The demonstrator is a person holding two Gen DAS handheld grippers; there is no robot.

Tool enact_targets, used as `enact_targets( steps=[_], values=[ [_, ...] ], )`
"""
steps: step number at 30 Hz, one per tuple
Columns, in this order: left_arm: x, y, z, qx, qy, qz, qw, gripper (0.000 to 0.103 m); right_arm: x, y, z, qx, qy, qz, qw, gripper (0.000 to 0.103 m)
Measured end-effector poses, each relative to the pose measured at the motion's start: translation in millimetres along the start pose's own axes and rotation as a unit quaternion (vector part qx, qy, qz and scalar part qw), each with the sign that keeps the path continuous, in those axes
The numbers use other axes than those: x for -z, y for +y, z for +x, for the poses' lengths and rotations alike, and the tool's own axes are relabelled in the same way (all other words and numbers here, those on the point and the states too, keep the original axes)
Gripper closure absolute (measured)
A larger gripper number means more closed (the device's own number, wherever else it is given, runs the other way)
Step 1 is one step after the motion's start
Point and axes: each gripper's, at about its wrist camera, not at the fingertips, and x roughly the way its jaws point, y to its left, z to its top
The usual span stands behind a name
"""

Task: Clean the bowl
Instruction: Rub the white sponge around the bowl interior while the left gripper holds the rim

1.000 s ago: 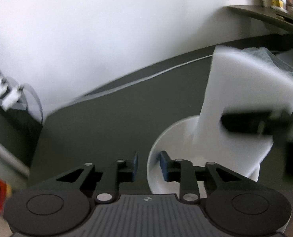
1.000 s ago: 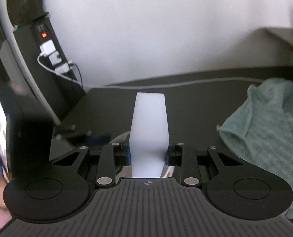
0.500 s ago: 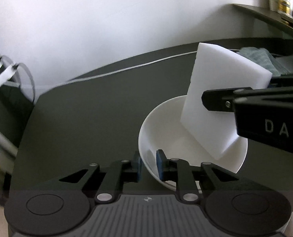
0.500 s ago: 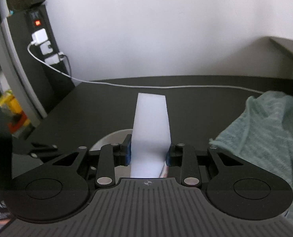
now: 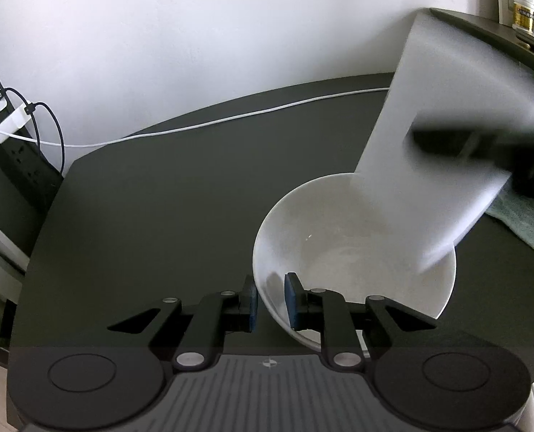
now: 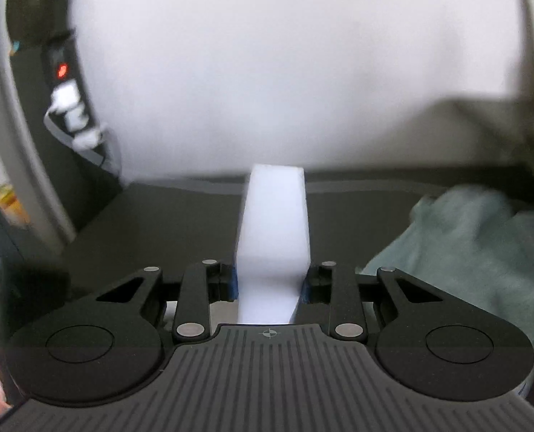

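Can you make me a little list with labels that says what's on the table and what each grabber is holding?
bowl: white bowl, on the dark table, looks empty
left gripper: shut on the bowl's near rim
right gripper: shut on the white sponge
sponge position: blurred, lower end over the bowl; touching or not, cannot tell
cloth: green towel, on the table right of the bowl
cable: white cable, along the table's back edge

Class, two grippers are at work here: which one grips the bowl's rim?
The left gripper: its jaws pinch the white bowl's near rim, while the right gripper is shut on the white sponge.
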Motion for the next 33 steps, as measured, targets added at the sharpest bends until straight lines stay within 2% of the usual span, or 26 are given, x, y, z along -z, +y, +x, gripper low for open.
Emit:
enact_targets(
  steps=[1, 4, 9, 13, 19, 22, 27, 30, 33],
  values=[
    [0.2, -0.1, 0.8, 0.001, 0.001, -0.002, 1.0000, 0.083, -1.7, -3.5, -1.4, -0.009, 0.000, 0.011, 1.000, 0.072],
    [1.0, 0.2, 2.3, 0.004, 0.002, -0.006, 1.0000, 0.083, 2.7, -11.9, 13.5, -0.076, 0.033, 0.069, 0.994, 0.072],
    [1.8, 0.0, 1.1, 0.005, 0.003, -0.006, 1.0000, 0.083, 20.4, 6.5, 48.7, -0.066, 0.091, 0.037, 0.993, 0.071],
    [2.7, 0.4, 0.7, 0.007, 0.003, -0.005, 1.0000, 0.083, 14.6, 7.5, 39.3, -0.045, 0.075, 0.006, 0.996, 0.071],
    [0.3, -2.2, -3.0, 0.002, -0.012, 0.016, 0.9998, 0.082, -9.7, -7.8, 6.6, -0.047, 0.023, 0.035, 0.998, 0.072],
    [-5.7, -4.1, -7.4, -0.001, -0.037, 0.040, 0.9985, 0.074, -12.7, -9.8, 9.4, -0.073, 0.035, 0.051, 0.995, 0.072],
    [-21.4, -14.0, -2.7, -0.010, -0.079, 0.112, 0.9906, 0.070, -3.2, -9.2, 21.6, -0.077, 0.064, 0.055, 0.993, 0.072],
    [-23.9, -15.7, 4.3, 0.004, -0.070, 0.122, 0.9901, 0.079, 1.0, -10.9, 23.1, -0.079, 0.072, 0.053, 0.993, 0.071],
    [-19.8, -16.3, 2.2, -0.005, -0.062, 0.114, 0.9915, 0.084, 1.3, -10.5, 25.7, -0.069, 0.072, 0.038, 0.994, 0.071]
  ],
)
